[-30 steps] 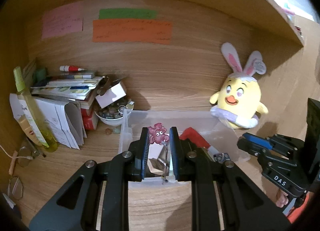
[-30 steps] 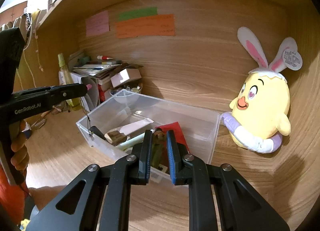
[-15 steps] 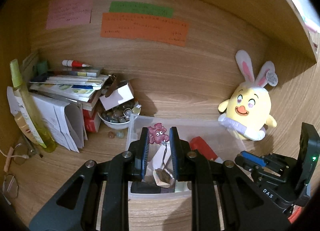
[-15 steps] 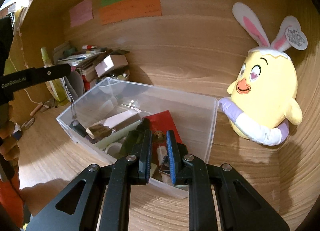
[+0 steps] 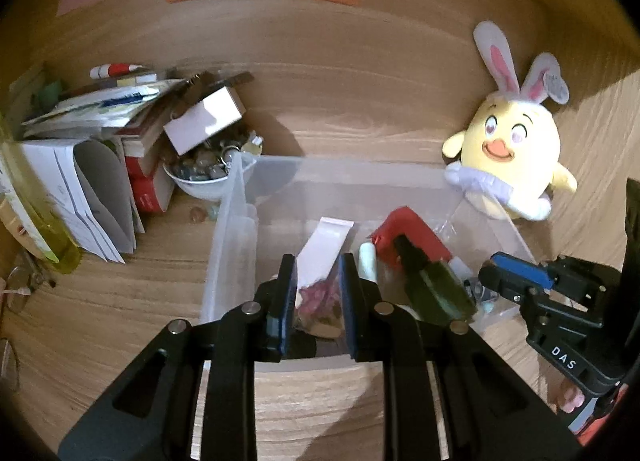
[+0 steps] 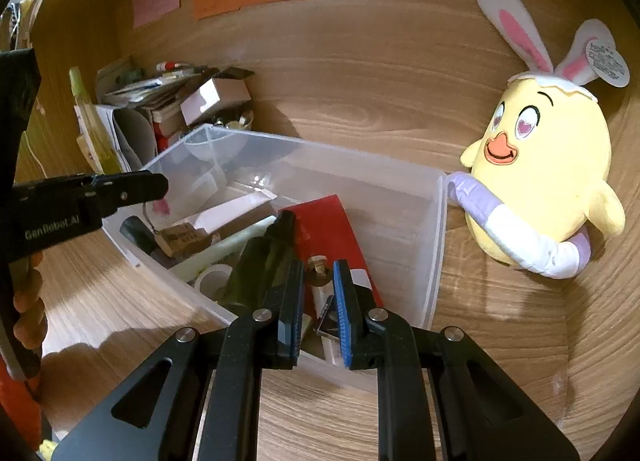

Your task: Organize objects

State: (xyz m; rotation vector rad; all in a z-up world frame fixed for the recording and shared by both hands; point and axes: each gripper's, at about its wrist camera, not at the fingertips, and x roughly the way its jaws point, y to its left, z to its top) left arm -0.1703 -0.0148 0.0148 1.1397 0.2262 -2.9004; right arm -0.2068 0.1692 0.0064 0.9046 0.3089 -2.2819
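Note:
A clear plastic bin point(image 5: 234, 229) point(image 6: 438, 221) sits on the wooden desk and holds a red card point(image 6: 324, 217), a dark green bottle point(image 5: 434, 281) point(image 6: 260, 261), a white tube point(image 5: 326, 245) and small items. My left gripper point(image 5: 318, 293) hangs over the bin's near left part with a pink octopus charm point(image 5: 316, 295) between its fingers; in the right wrist view point(image 6: 160, 201) the charm dangles just below the fingertips. My right gripper point(image 6: 318, 293) is over the bin's near right part with a small brass-topped item point(image 6: 318, 271) between its narrow-set fingers.
A yellow chick plush with bunny ears point(image 5: 516, 153) point(image 6: 548, 177) leans on the back wall right of the bin. A pile of books and papers point(image 5: 100, 133), a small white box point(image 5: 204, 121), a bowl of pebbles point(image 5: 208, 177) and a yellow-green bottle point(image 5: 44, 229) stand at the left.
Both grippers have moved forward and down over the bin. The pink charm now sits low between the left fingers, inside the bin's outline.

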